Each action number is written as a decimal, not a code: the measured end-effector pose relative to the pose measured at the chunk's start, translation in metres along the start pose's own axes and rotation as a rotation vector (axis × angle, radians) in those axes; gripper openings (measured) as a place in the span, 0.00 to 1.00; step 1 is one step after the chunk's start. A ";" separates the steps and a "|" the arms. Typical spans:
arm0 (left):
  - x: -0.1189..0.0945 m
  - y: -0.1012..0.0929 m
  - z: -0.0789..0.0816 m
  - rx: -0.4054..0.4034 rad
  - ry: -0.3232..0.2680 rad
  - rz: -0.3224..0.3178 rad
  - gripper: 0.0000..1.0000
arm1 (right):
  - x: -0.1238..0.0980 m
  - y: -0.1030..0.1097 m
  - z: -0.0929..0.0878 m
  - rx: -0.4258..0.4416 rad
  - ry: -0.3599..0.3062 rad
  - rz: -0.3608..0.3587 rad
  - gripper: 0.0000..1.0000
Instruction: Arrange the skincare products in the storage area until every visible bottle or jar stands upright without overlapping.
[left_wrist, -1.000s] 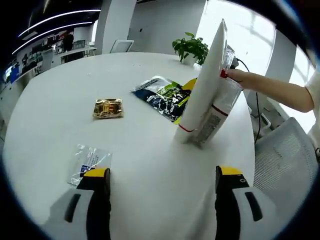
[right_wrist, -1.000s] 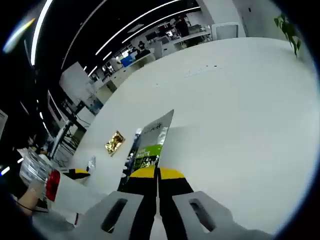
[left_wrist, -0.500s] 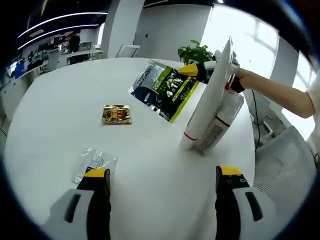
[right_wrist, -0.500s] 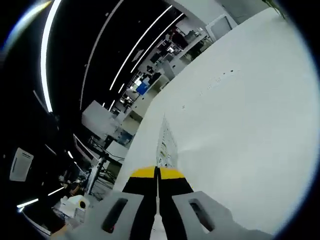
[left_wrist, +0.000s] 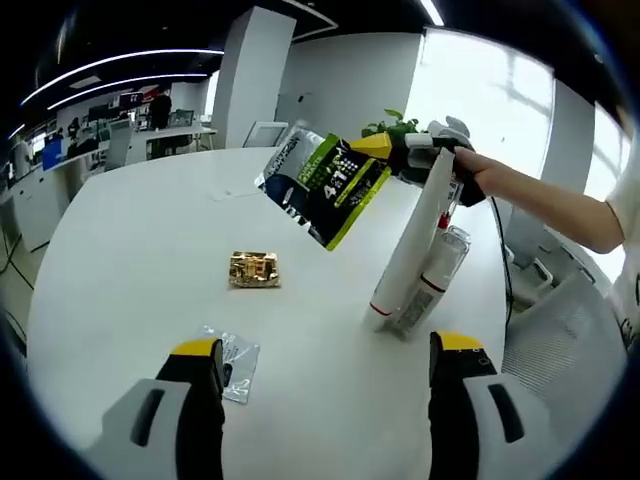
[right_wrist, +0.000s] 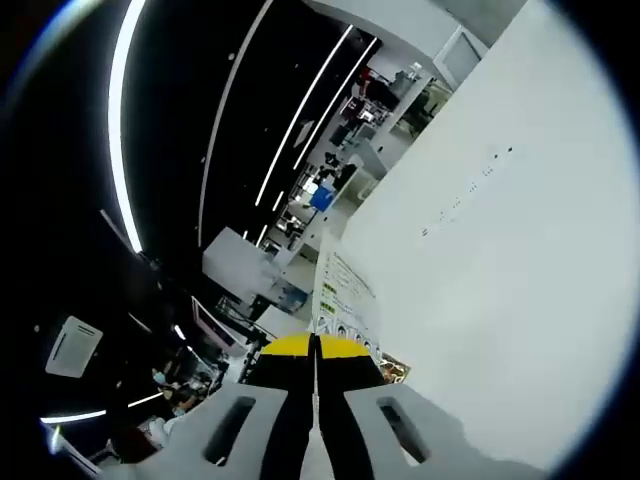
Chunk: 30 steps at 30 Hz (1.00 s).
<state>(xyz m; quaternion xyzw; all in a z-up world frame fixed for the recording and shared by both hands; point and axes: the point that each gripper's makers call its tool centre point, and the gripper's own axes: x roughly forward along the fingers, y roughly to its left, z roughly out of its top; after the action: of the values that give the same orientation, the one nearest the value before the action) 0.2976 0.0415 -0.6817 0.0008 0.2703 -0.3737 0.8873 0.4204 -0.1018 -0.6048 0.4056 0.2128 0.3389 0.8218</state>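
White table (left_wrist: 130, 250) carried the gold sachet (left_wrist: 253, 269) just ahead of the spread left gripper (left_wrist: 318, 350); the right gripper (right_wrist: 314, 345), farther off, pinched the green pouch (left_wrist: 325, 185), probably edge-on.

white tube (left_wrist: 408, 250) obstructs right, table (left_wrist: 130, 250) open left

Above the white counter (left_wrist: 130, 260), the right gripper (left_wrist: 385, 148) holds a green-and-dark pouch (left_wrist: 322, 183) aloft beside a leaning white tube (left_wrist: 410, 255).

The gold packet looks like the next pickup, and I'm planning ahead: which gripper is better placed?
Left. The left gripper is open above the gold packet; the right gripper is shut on the green pouch.
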 end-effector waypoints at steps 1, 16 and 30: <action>-0.003 0.001 0.003 0.001 -0.009 0.001 0.74 | 0.000 0.004 0.002 -0.002 -0.008 0.009 0.01; -0.033 -0.012 0.061 -0.119 -0.241 -0.068 0.68 | -0.005 0.093 -0.009 -0.065 0.000 0.198 0.01; -0.056 -0.035 0.093 -0.255 -0.415 -0.237 0.69 | -0.026 0.151 -0.044 -0.151 0.071 0.318 0.01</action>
<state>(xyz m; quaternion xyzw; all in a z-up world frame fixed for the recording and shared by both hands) 0.2864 0.0344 -0.5687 -0.2193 0.1256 -0.4299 0.8668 0.3173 -0.0306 -0.5056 0.3589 0.1487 0.4938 0.7779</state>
